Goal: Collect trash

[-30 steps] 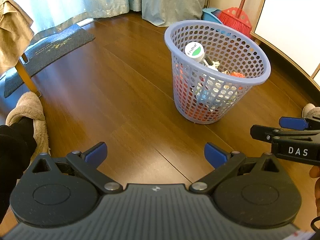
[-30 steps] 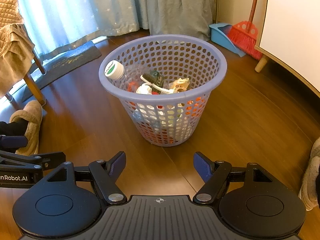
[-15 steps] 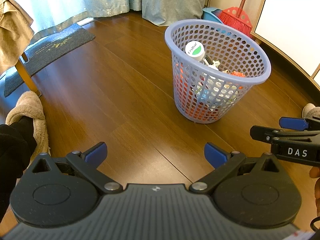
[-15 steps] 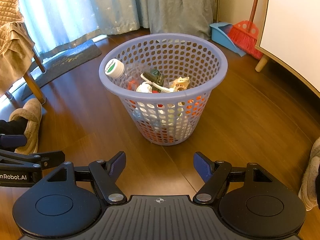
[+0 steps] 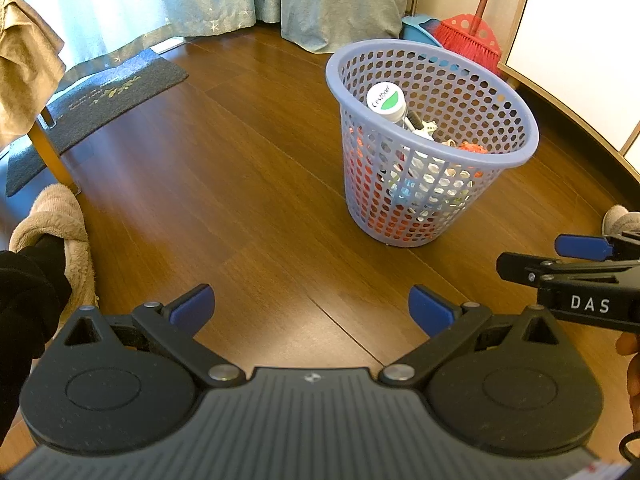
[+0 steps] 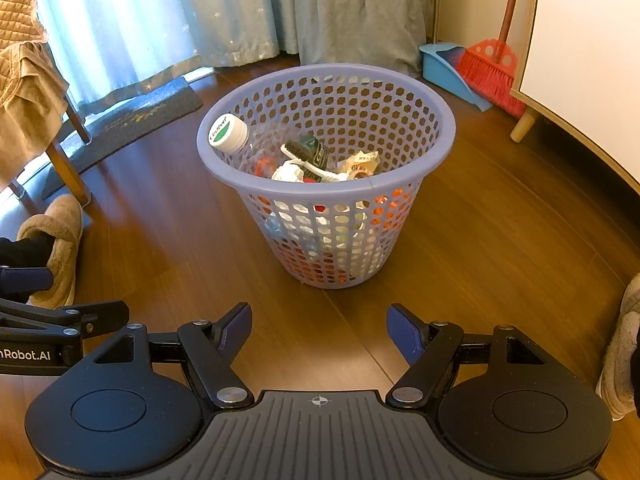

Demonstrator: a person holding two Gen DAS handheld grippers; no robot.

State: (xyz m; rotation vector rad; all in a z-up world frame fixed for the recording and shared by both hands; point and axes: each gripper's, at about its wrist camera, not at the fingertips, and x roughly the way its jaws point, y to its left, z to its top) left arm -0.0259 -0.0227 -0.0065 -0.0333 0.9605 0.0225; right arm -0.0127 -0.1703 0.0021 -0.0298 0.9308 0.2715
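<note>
Basket (image 6: pixel 326 176): stood upright on the wood floor (image 5: pixel 224 184), ahead of both grippers, well apart from either.
Trash: seen inside the basket only — a bottle (image 6: pixel 228 134) leaning on the left rim, cap up, with crumpled paper (image 6: pixel 288 172) and wrappers beside it; no loose piece is seen on the floor in either view.
Right gripper (image 6: pixel 319 330): jaws spread wide, nothing between them; the basket is lined up straight ahead.
Left gripper (image 5: pixel 310 308): jaws spread wide, nothing held; the basket lies ahead and to the right.
Nearer hand: judged to be the right.
Bottle axis: tilted, running from the rim down into the basket.
Open room: bare floor all round the basket; a broom (image 6: pixel 490 74) and dustpan (image 6: pixel 442 66) are kept behind it, a cabinet (image 6: pixel 580 60) to the right.
Stage: collecting is judged nearly or fully done.
</note>
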